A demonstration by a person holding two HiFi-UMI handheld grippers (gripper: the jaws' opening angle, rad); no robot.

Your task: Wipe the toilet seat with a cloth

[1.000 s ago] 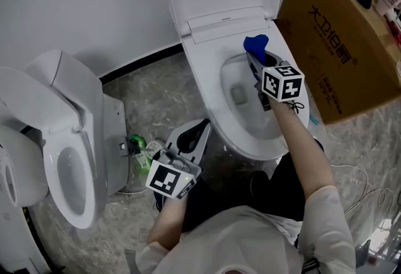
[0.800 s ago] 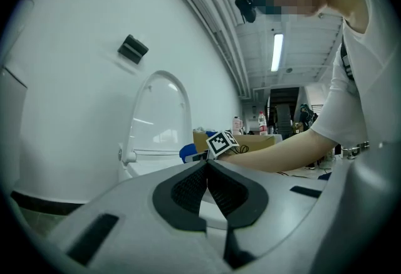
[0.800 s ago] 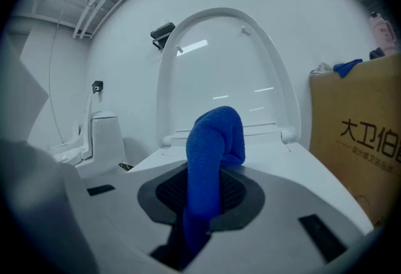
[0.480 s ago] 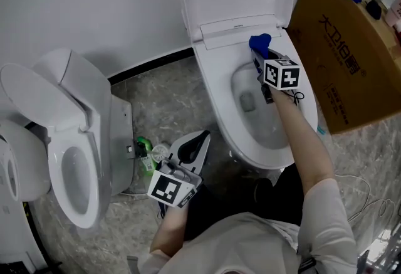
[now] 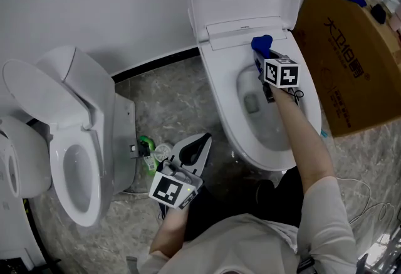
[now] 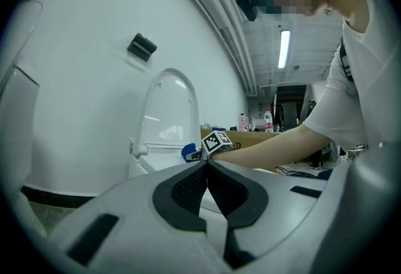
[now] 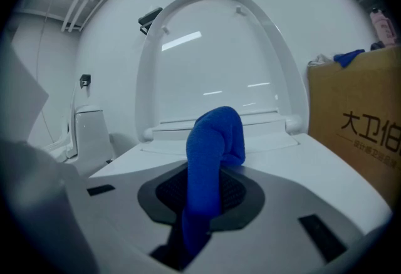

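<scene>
Wiping step, apparently begun: right gripper [image 5: 260,61] fingers clamped on blue cloth [image 5: 262,44] at toilet seat [image 5: 229,102] rear rim; left gripper [image 5: 202,140] fingers closed, empty; next, probably drag cloth along rim.

Left gripper [image 5: 202,139] and right gripper [image 5: 259,59]: smooth grey moulded shells. Each carries a white marker cube [image 5: 175,188] faced with black square codes. Pads [image 6: 188,188] are black with a fine mesh texture, in dark surrounds. Thin black cord [image 5: 297,96] by the right cube. Person wears a white short-sleeved T-shirt [image 5: 263,238] and dark trousers [image 5: 210,207].
</scene>
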